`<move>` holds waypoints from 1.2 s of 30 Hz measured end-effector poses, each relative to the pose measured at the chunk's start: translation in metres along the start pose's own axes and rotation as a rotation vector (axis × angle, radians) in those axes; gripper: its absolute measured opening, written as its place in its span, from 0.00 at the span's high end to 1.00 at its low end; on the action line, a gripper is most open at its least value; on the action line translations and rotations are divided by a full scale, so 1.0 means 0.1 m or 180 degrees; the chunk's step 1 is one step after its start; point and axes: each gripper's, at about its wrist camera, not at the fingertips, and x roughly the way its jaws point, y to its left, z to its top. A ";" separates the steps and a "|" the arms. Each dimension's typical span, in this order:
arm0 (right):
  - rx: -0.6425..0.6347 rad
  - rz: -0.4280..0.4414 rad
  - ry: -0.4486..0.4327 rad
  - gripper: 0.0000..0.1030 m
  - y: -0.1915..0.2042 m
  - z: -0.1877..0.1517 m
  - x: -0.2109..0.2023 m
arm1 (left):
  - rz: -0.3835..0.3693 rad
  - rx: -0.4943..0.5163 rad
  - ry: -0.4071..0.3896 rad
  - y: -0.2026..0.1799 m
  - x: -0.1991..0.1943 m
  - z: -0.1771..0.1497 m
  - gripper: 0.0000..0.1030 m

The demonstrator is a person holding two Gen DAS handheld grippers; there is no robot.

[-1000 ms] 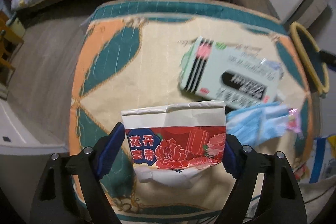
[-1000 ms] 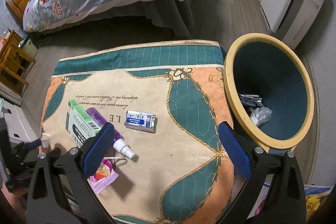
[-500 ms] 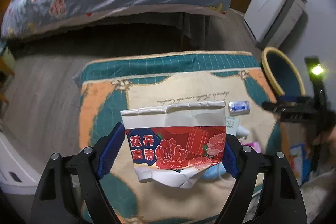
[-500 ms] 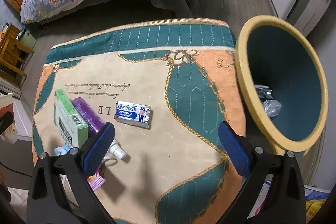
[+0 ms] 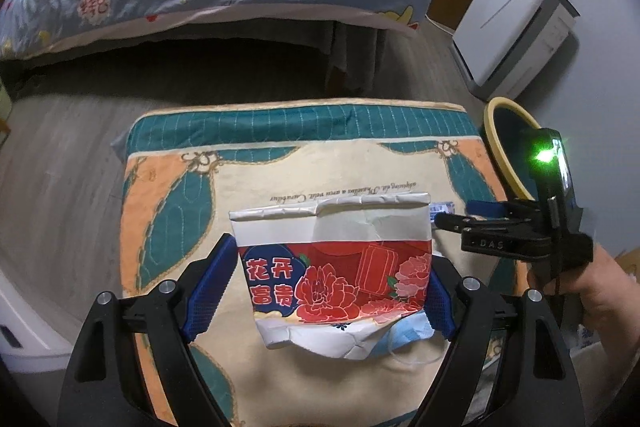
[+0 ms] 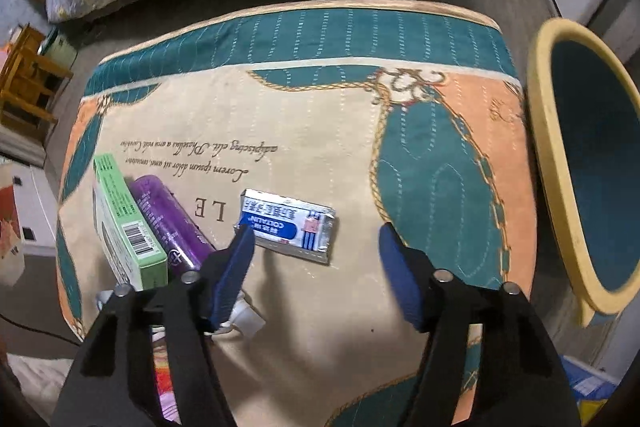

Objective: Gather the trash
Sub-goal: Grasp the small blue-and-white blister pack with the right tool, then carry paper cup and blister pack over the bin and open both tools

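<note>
- Clamping a crumpled paper cup [image 5: 334, 273] by its two sides, the left gripper [image 5: 326, 293] holds it above the near part of the quilted mat [image 5: 280, 171].
- Under the cup's lower edge a blue face mask [image 5: 408, 334] peeks out.
- Lying mid-mat, a silver-and-blue sachet [image 6: 289, 225] sits just ahead of the right gripper [image 6: 316, 271], whose jaws stand spread with nothing between them.
- Near the mat's left edge, a green box [image 6: 126, 227] lies touching a purple spray bottle [image 6: 170, 223].
- Beyond the mat's right edge stands a yellow-rimmed bin [image 6: 548, 163].
</note>
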 end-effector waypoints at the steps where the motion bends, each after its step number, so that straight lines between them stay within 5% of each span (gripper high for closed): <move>1: -0.0029 0.0024 0.0001 0.42 0.03 -0.01 0.01 | -0.0006 -0.0010 0.0001 0.00 0.00 0.00 0.19; 3: -0.0118 0.0017 0.0022 0.63 0.07 -0.02 0.03 | 0.0001 -0.0005 0.0003 0.00 0.00 0.00 0.19; 8: -0.0221 0.0001 -0.0037 0.81 0.14 -0.02 -0.02 | 0.0019 0.0009 0.0006 -0.02 0.01 0.00 0.19; 22: -0.0016 0.0417 -0.0286 0.98 0.08 0.01 -0.40 | -0.0015 0.0039 -0.0001 -0.07 0.01 0.00 0.19; 36: 0.0232 0.0479 -0.0789 0.98 -0.18 -0.01 -1.09 | -0.0087 0.0244 -0.0094 -0.46 -0.05 0.09 0.19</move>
